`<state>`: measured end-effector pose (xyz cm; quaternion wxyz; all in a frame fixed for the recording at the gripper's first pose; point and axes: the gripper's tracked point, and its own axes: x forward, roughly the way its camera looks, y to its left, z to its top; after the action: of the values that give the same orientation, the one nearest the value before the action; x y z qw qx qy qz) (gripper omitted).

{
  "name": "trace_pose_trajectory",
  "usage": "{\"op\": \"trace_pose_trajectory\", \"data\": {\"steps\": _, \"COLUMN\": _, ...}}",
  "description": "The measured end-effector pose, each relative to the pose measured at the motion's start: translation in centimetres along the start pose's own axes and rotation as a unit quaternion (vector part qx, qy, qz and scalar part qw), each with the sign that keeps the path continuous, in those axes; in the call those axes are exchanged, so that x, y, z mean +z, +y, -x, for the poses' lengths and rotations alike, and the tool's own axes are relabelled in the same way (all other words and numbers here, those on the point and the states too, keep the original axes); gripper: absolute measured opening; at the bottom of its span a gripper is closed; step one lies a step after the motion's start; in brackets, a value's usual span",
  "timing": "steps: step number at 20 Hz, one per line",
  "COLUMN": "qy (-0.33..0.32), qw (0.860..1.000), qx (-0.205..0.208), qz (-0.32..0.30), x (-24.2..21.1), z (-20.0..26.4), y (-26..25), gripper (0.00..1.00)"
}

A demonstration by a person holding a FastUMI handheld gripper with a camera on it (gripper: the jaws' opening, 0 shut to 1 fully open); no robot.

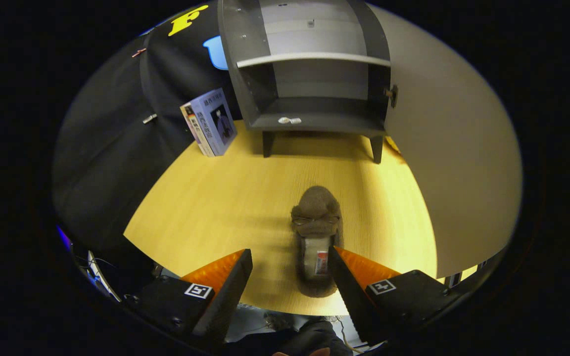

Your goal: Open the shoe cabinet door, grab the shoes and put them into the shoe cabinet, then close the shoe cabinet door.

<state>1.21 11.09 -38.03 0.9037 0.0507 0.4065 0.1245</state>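
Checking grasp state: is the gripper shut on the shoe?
No, the gripper is open; the shoe lies on the table between its fingers, ungripped.

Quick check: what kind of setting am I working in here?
Likely a staged booth mock-up of a home entryway: an open shoe cabinet on a wooden tabletop, a fuzzy slipper between the open tongs, black cloth wall.

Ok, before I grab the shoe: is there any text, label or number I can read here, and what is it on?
Box beside the cabinet: printed characters, too blurred to read.
Tag inside the slipper: too small to read.
Sticker on the cabinet's bottom shelf: unreadable.
Square markers on the tongs: patterns, no words.
The tongs are open, the slipper's near end between them.
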Motion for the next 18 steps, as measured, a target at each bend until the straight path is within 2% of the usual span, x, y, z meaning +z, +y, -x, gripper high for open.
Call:
{"op": "trace_pose_trajectory", "data": {"steps": 6, "qy": 0.008, "qw": 1.0, "qx": -0.006, "qz": -0.023, "x": -2.0, "z": -6.7, "y": -0.1, "gripper": 0.97}}
{"op": "trace_pose_trajectory", "data": {"steps": 7, "qy": 0.002, "qw": 1.0, "qx": -0.004, "qz": -0.025, "x": -1.8, "z": -7.4, "y": 0.2, "gripper": 0.96}}
{"op": "trace_pose_trajectory", "data": {"steps": 8, "qy": -0.01, "qw": 1.0, "qx": -0.004, "qz": -0.029, "x": -1.3, "z": -8.3, "y": 0.3, "gripper": 0.91}}
{"op": "trace_pose_trajectory", "data": {"steps": 12, "qy": -0.043, "qw": 0.998, "qx": -0.046, "qz": -0.024, "x": 0.0, "z": -11.9, "y": -1.4, "gripper": 0.87}}
{"op": "trace_pose_trajectory", "data": {"steps": 14, "qy": -0.056, "qw": 0.995, "qx": -0.084, "qz": -0.026, "x": 0.6, "z": -13.2, "y": -2.8, "gripper": 0.7}}
{"op": "trace_pose_trajectory", "data": {"steps": 16, "qy": -0.059, "qw": 0.994, "qx": -0.08, "qz": -0.046, "x": 0.9, "z": -13.1, "y": -2.8, "gripper": 0.32}}
{"op": "trace_pose_trajectory", "data": {"steps": 17, "qy": -0.051, "qw": 0.995, "qx": -0.056, "qz": -0.062, "x": 0.8, "z": -13.2, "y": -2.0, "gripper": 0.3}}
{"op": "trace_pose_trajectory", "data": {"steps": 18, "qy": -0.051, "qw": 0.995, "qx": -0.052, "qz": -0.069, "x": 0.8, "z": -12.8, "y": -2.0, "gripper": 0.1}}
